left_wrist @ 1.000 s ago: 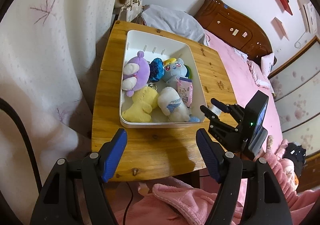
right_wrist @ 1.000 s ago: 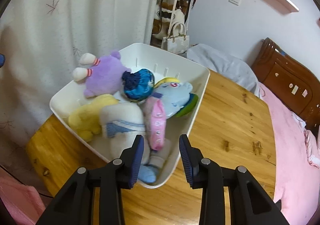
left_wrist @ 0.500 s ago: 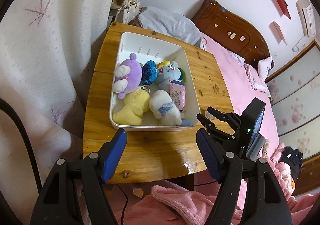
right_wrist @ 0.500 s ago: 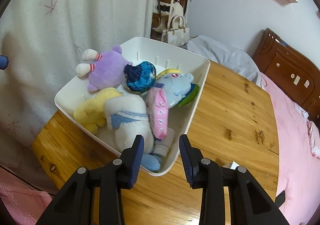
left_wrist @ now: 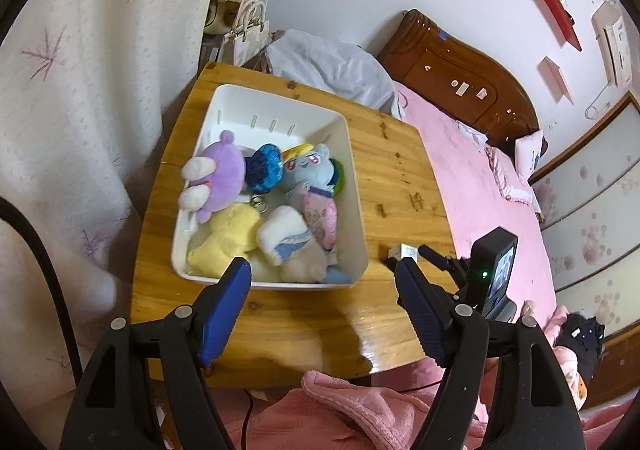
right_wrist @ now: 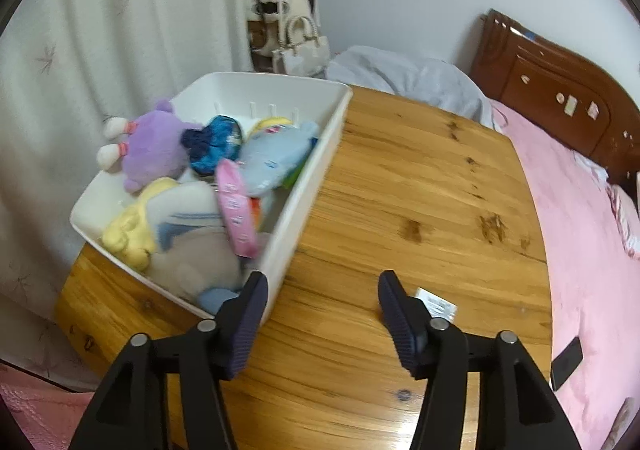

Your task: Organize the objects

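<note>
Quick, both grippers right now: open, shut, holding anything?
Left gripper: open, holding nothing, jaws opening a little above the wooden table.
Right gripper: jaws opening, nothing between them, beside the white bin.

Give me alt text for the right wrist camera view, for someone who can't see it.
The right gripper, its jaws opening with nothing between them, hangs over a wooden table beside a white bin packed with plush toys, including a purple plush. A small white packet lies by its right finger.
</note>
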`<state>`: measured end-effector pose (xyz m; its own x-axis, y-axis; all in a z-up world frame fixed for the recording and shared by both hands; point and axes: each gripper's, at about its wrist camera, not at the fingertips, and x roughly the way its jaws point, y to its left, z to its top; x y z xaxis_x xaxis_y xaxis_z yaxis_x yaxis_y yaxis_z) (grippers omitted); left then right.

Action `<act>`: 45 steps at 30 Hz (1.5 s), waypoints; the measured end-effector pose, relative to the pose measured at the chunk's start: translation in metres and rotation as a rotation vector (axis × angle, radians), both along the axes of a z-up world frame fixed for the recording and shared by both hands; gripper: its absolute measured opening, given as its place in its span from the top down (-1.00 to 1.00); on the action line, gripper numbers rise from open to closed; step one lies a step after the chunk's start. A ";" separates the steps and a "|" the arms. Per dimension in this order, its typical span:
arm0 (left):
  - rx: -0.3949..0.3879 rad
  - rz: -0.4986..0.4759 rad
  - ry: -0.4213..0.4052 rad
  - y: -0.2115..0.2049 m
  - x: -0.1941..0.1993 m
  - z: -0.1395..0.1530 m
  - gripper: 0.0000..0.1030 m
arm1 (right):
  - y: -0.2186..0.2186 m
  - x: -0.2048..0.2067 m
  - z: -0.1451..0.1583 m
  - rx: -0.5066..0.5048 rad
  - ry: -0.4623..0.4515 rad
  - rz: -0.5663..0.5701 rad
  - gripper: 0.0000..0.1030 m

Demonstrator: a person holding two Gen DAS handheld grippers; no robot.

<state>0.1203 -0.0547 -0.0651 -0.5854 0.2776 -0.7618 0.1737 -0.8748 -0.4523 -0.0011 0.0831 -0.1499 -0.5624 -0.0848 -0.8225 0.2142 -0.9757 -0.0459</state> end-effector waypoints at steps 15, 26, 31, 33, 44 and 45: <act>0.005 0.069 -0.015 0.043 -0.021 -0.005 -0.51 | 0.070 -0.019 -0.028 0.035 -0.094 -0.097 -0.54; 0.030 0.190 -0.089 0.056 -0.011 -0.021 -0.51 | 0.088 -0.039 -0.059 0.013 -0.195 -0.064 -0.54; 0.032 0.241 -0.107 0.059 -0.005 -0.024 -0.51 | 0.088 -0.046 -0.070 0.013 -0.220 -0.022 -0.54; 0.030 0.257 -0.111 0.060 -0.003 -0.024 -0.51 | 0.087 -0.047 -0.074 0.023 -0.226 -0.001 -0.54; -0.002 0.276 -0.136 0.068 -0.005 -0.023 -0.52 | 0.083 -0.054 -0.085 0.054 -0.215 0.072 -0.46; -0.005 0.279 -0.137 0.068 -0.005 -0.022 -0.52 | 0.084 -0.055 -0.085 0.053 -0.216 0.071 -0.41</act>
